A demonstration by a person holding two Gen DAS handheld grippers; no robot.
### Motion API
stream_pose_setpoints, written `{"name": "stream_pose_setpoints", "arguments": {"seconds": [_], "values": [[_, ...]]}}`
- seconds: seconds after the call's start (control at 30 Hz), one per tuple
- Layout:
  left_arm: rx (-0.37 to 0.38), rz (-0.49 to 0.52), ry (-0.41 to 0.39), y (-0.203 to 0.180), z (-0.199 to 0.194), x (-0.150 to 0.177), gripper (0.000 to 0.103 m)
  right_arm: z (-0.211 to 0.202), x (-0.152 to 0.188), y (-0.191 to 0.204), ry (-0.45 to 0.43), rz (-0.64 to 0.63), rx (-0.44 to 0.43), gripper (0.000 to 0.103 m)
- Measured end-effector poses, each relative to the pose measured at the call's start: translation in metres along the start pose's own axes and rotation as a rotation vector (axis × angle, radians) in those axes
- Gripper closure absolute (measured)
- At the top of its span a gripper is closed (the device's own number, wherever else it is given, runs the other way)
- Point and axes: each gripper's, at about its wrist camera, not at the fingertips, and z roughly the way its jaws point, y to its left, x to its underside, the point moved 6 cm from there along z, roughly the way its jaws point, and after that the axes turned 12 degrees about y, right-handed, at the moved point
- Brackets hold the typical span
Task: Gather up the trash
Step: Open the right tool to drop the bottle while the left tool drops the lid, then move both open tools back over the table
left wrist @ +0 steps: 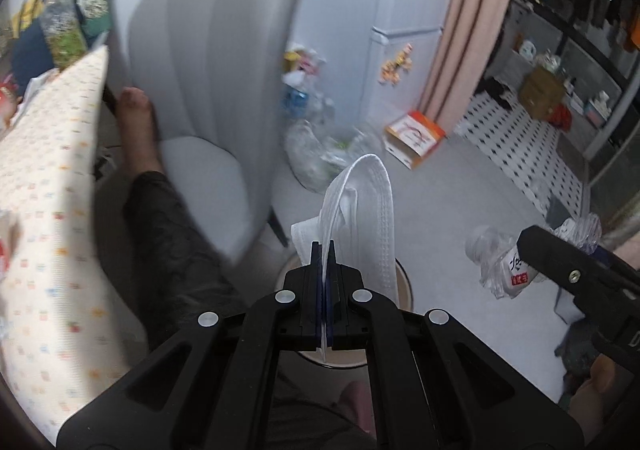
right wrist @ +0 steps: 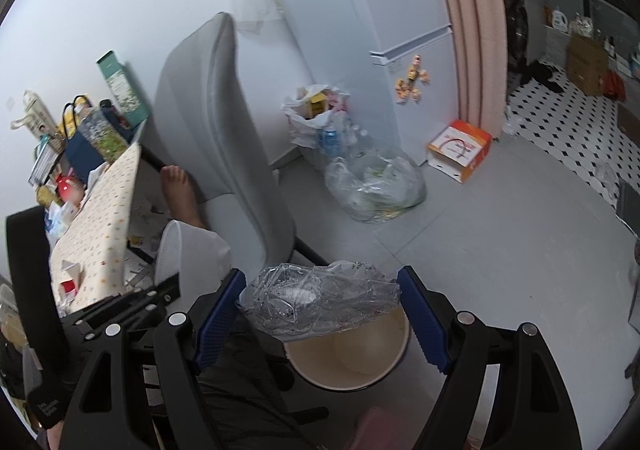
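Black grippers (right wrist: 320, 310), blue-padded jaws, silver screws

The right gripper (right wrist: 320, 314) holds a crumpled clear plastic bottle (right wrist: 320, 304) between its blue pads, above a round bin (right wrist: 394, 364) on the grey floor (right wrist: 500, 250). Behind stand a grey chair (right wrist: 224, 138) and a clear bag of trash (right wrist: 376, 186).

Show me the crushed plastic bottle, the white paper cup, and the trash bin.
crushed plastic bottle (right wrist: 320, 300): right wrist view, middle of its crumpled body.
white paper cup (left wrist: 362, 210): left wrist view, its flattened side wall.
trash bin (right wrist: 400, 346): right wrist view, right inner wall.
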Motion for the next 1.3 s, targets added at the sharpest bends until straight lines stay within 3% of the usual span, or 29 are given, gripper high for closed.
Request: {"name": "stream_pose_setpoints", "arguments": {"seconds": [0.17,0.2,0.23,0.3,0.47,0.53,0.87,0.93,1.3], "values": [[0.027,0.026,0.052,-0.02,0.021,0.002,0.098,0.004,0.002,-0.026,0.011,0.041,0.028,0.027],[0.028,0.024,0.061,-0.02,0.024,0.002,0.088,0.005,0.002,-0.029,0.013,0.048,0.031,0.027],[0.026,0.018,0.064,-0.018,0.025,0.002,0.068,0.007,0.003,-0.031,0.016,0.053,0.033,0.027],[0.023,0.006,0.044,-0.013,0.022,0.001,0.048,0.009,0.002,-0.031,0.019,0.055,0.031,0.027],[-0.024,-0.029,0.021,0.004,0.012,-0.001,0.047,0.013,0.001,-0.019,0.022,0.036,0.019,0.027],[-0.051,-0.055,0.004,0.016,0.004,-0.001,0.04,0.015,0.0,-0.011,0.024,0.023,0.013,0.027],[-0.18,-0.149,-0.064,0.074,-0.035,0.003,0.029,0.026,-0.003,0.043,0.042,-0.073,-0.012,0.026],[-0.191,-0.171,-0.064,0.085,-0.037,0.005,0.023,0.031,-0.003,0.047,0.054,-0.086,0.0,0.025],[-0.178,-0.188,-0.095,0.093,-0.053,0.007,0.018,0.023,-0.002,0.048,0.064,-0.095,0.039,0.015]]}}
